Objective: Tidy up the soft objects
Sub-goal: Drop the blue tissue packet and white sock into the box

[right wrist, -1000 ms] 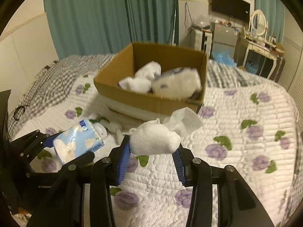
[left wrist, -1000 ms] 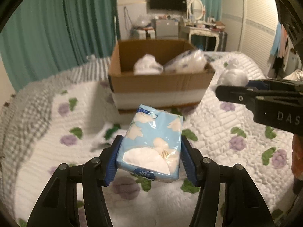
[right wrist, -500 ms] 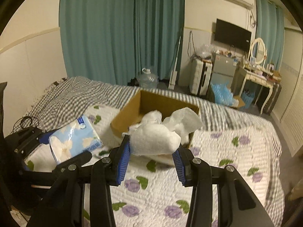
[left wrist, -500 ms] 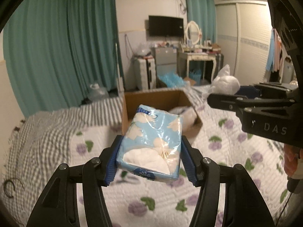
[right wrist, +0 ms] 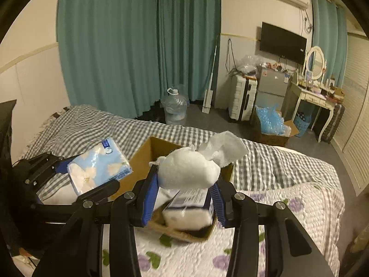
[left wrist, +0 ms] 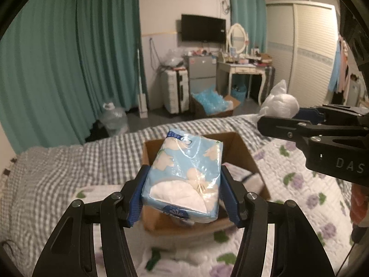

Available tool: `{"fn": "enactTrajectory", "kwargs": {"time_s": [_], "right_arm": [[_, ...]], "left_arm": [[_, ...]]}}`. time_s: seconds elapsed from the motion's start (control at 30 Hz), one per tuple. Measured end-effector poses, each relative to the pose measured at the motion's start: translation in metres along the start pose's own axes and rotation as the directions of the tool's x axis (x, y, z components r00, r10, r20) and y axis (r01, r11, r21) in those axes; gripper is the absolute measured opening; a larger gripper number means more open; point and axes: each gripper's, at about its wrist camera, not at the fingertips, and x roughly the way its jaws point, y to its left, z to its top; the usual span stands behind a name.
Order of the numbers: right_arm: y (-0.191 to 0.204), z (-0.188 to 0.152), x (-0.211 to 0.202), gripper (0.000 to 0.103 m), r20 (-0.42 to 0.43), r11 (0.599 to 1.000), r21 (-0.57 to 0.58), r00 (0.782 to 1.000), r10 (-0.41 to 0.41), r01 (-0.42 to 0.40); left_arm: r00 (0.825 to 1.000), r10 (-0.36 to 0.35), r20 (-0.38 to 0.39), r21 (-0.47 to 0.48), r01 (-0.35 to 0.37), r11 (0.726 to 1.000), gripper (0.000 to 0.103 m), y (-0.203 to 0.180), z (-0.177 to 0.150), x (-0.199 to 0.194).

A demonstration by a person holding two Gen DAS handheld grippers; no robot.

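Above the cardboard box (left wrist: 244,152) on the bed (left wrist: 299,184), the left tongs (left wrist: 182,194) are clamping a blue tissue pack (left wrist: 184,175) between their blue pads, while the right tongs (right wrist: 184,191) are squeezing a white soft bundle (right wrist: 188,170) with a loose tissue flap sticking up at its far right. Both tongs are hanging level over the box, left tongs at its left edge and right tongs beside them, pointing toward the curtains. Only the right wrist view is showing a wrapped pack (right wrist: 189,210) lying inside the box, beneath the bundle.
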Motion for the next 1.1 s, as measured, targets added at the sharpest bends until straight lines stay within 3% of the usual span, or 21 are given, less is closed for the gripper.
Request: {"fn": "enactTrajectory", "kwargs": {"time_s": [0.3, 0.5, 0.57, 0.6, 0.67, 0.73, 1.03, 1.1], "right_arm": [[-0.036, 0.006, 0.104, 0.043, -0.090, 0.997, 0.072, 0.995, 0.039, -0.033], [-0.049, 0.004, 0.148, 0.043, -0.114, 0.996, 0.079, 0.992, 0.054, -0.045], [-0.050, 0.004, 0.155, 0.051, -0.121, 0.997, 0.066, 0.992, 0.047, -0.039], [-0.050, 0.004, 0.156, 0.056, -0.118, 0.998, 0.060, 0.992, 0.036, -0.029], [-0.054, 0.004, 0.154, 0.082, -0.083, 0.998, 0.065, 0.996, 0.007, -0.001], [-0.058, 0.005, 0.149, 0.089, -0.056, 0.996, 0.081, 0.998, -0.019, 0.023], [-0.066, 0.016, 0.096, 0.095, 0.023, 0.989, 0.121, 0.996, -0.091, 0.087], [-0.063, 0.018, 0.075, 0.096, 0.046, 0.986, 0.129, 0.993, -0.112, 0.106]], "left_arm": [[0.998, 0.013, -0.061, 0.018, -0.012, 1.000, 0.058, 0.012, 0.006, 0.093], [0.998, -0.004, -0.062, 0.053, 0.007, 0.999, 0.060, 0.012, 0.000, 0.119], [0.998, -0.004, -0.061, 0.054, 0.007, 0.999, 0.060, 0.012, -0.002, 0.124], [0.998, -0.002, -0.058, 0.051, 0.005, 0.999, 0.060, 0.012, -0.001, 0.126], [0.998, 0.005, -0.055, 0.046, -0.002, 0.999, 0.060, 0.013, 0.000, 0.129], [0.999, 0.005, -0.050, 0.040, -0.003, 0.999, 0.061, 0.014, 0.001, 0.129], [0.999, 0.048, 0.017, 0.022, -0.049, 0.999, 0.062, 0.011, 0.016, 0.089], [0.998, 0.050, 0.040, 0.010, -0.050, 0.999, 0.071, 0.013, 0.023, 0.069]]}}
